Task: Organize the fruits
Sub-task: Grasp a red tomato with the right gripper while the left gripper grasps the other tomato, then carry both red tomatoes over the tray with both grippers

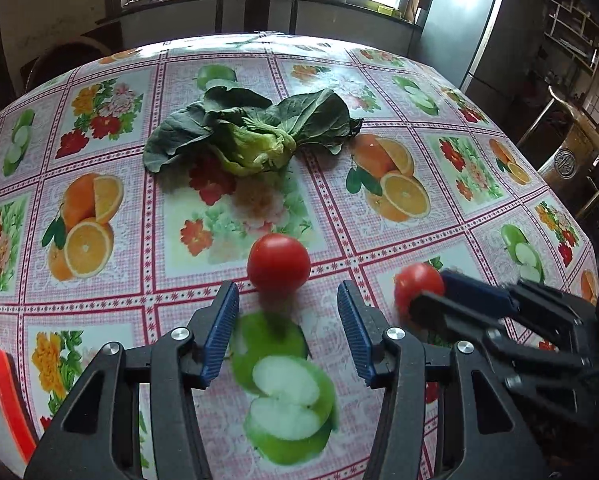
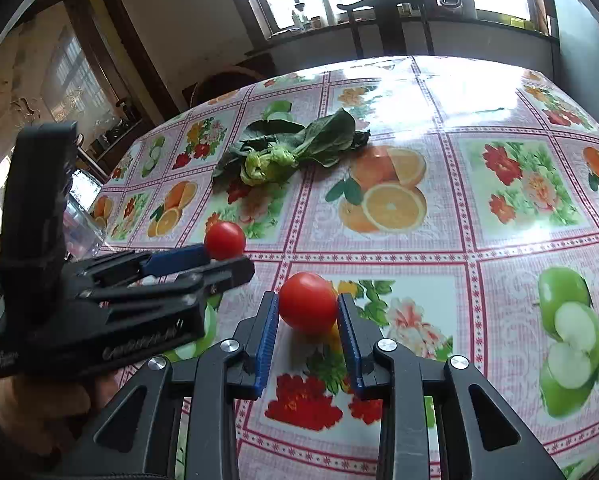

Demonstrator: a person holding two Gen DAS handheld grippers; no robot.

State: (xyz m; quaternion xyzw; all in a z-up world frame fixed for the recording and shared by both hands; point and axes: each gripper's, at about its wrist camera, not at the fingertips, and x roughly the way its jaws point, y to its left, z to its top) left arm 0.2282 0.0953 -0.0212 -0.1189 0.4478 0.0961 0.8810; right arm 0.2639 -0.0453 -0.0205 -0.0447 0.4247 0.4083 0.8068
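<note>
Tomatoes are the only real fruit in view: two of them sit on the table (image 1: pixel 479 216), which wears an oilcloth printed with oranges, apples and flowers. One tomato (image 1: pixel 278 262) lies just ahead of the left gripper (image 1: pixel 287 300), whose jaws stand wide with nothing between them. The other tomato (image 2: pixel 308 302) sits between the blue pads (image 2: pixel 268 328) of the right gripper (image 2: pixel 308 312); its jaws are narrowed around the fruit, the right pad touching or nearly so, the left with a thin gap. Whether this tomato is gripped or only bracketed cannot be told, and it appears to rest on the cloth. A leafy green (image 1: pixel 247 134) lies well apart, farther across the table. At the left edge of the left wrist view a red-rimmed object (image 1: pixel 7 392) shows, too cut off to identify.

As a judgement, the task is at an early stage. Neither tomato looks lifted or gathered into any container, and no bowl or basket is plainly visible. What seems left is closing on each tomato, carrying both to wherever they belong, and perhaps separating them from the green.
</note>
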